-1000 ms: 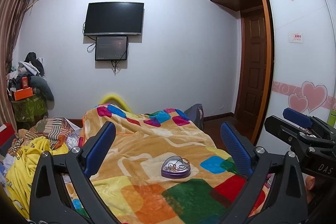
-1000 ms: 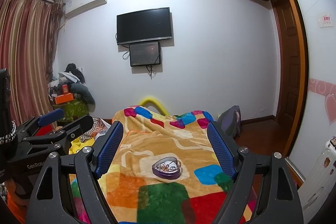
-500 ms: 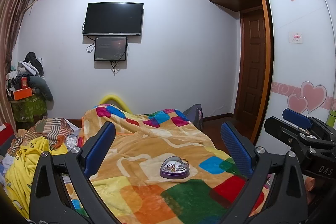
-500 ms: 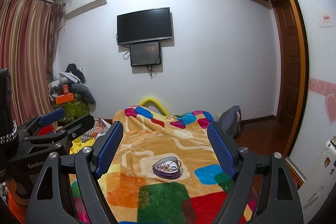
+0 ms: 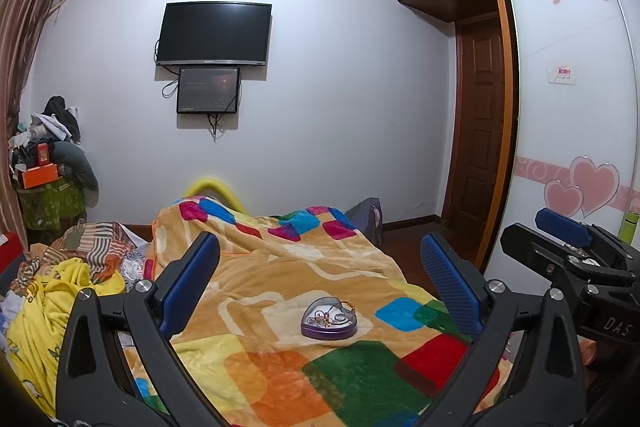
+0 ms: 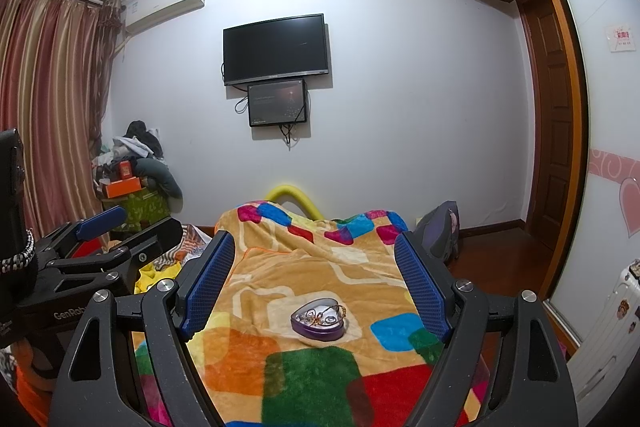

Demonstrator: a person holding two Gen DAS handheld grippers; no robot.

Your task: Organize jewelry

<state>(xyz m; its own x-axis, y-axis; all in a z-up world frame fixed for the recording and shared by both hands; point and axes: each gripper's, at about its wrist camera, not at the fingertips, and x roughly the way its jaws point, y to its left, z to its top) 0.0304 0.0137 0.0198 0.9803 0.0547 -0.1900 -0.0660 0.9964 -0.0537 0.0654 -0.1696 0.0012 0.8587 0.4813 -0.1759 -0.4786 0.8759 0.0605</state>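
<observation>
A purple heart-shaped jewelry box (image 5: 329,319) lies open on the colourful blanket (image 5: 280,367), with small rings and a gold chain inside; it also shows in the right wrist view (image 6: 319,320). My left gripper (image 5: 320,263) is open and empty, held above the bed short of the box. My right gripper (image 6: 314,259) is open and empty too, at a similar distance. Each gripper shows at the edge of the other's view, the right (image 5: 568,247) and the left (image 6: 100,231).
Crumpled yellow and striped bedding (image 5: 60,291) lies left of the blanket. A pile of clothes and boxes (image 5: 44,163) stands in the far left corner. A TV (image 5: 214,34) hangs on the wall. A wardrobe (image 5: 572,107) and a wooden door (image 5: 480,131) are at right.
The left view has shifted very slightly, so the box sits a touch further left in it. Both grippers stay open and nothing on the bed has moved.
</observation>
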